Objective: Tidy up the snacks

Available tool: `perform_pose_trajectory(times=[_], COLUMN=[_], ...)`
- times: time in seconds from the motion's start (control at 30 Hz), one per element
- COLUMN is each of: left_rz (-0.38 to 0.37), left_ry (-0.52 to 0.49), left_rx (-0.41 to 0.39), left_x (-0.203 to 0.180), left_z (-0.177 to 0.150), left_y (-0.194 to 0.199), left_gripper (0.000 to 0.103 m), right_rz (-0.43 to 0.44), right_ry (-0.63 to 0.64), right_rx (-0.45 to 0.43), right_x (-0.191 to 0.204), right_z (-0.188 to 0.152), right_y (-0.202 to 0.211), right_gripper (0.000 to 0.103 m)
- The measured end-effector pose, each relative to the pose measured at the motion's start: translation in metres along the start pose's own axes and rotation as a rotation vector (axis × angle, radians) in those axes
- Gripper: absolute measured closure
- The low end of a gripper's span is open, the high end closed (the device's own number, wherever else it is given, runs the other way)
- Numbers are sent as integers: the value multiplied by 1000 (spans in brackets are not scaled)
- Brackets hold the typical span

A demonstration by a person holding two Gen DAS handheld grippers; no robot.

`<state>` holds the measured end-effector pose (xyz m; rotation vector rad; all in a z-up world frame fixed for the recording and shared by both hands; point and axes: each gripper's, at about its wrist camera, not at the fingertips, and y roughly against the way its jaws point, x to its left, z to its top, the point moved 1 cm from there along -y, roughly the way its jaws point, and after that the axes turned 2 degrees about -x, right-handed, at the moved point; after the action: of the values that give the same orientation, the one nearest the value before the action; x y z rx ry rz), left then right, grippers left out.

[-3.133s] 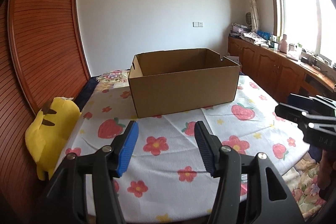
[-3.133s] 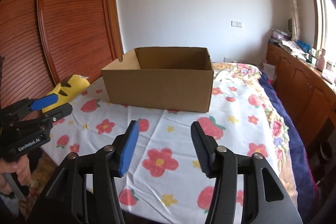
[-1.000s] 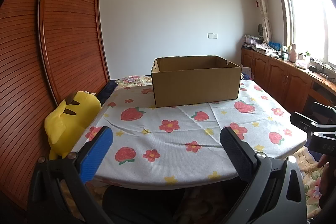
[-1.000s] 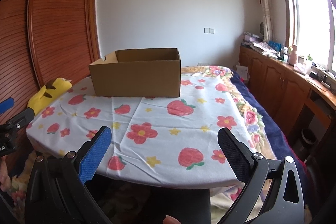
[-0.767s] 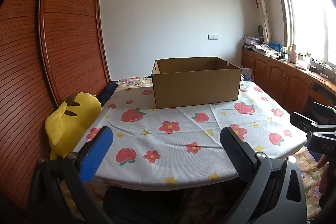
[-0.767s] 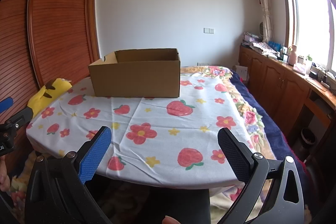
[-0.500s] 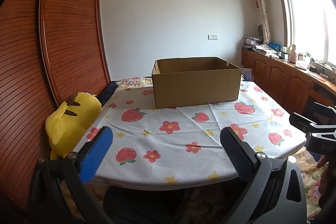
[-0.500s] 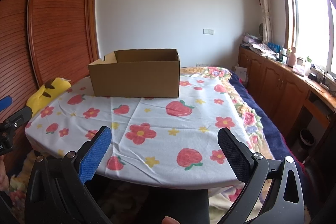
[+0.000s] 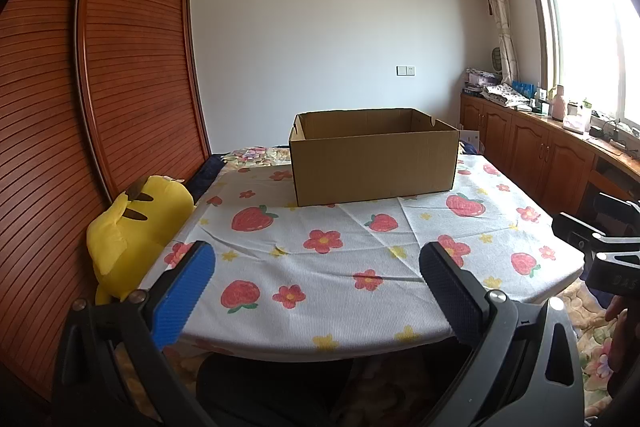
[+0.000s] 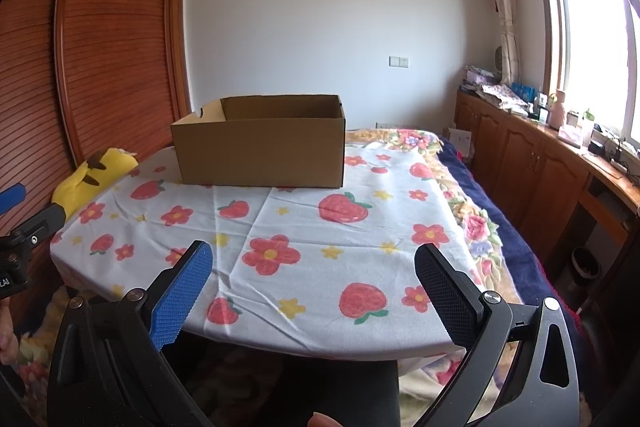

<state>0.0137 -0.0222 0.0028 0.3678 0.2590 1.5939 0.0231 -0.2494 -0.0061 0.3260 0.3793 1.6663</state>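
Snacks were nowhere visible; we saw only an open cardboard box (image 9: 374, 163) standing toward the far edge of the table (image 9: 320, 267), on its strawberry-and-flower cloth. We could not tell what lay inside, since only its inner walls showed. Our left gripper (image 9: 316, 281) and right gripper (image 10: 312, 281) hovered at the near edge, jaws spread wide, gripping nothing. A yellow plush toy (image 9: 132, 227) sat beside the left edge. We judged that reaching blindly could shove the light box or drag the loose cloth.

Bright daylight from blown-out window (image 9: 592, 39) at right; fisheye-bent edges, sharp.
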Motion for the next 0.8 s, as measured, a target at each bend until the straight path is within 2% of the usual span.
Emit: perform_pose_trajectory(times=[0.8], left_rz=[-1], left_ry=[6], left_rx=[-2], left_x=[-1], left_z=[-2], left_y=[2], left_gripper=[0], right_rz=[2], right_ry=[3], right_rx=[-5], right_x=[3], right_z=[2], right_y=[2], right_gripper=[0])
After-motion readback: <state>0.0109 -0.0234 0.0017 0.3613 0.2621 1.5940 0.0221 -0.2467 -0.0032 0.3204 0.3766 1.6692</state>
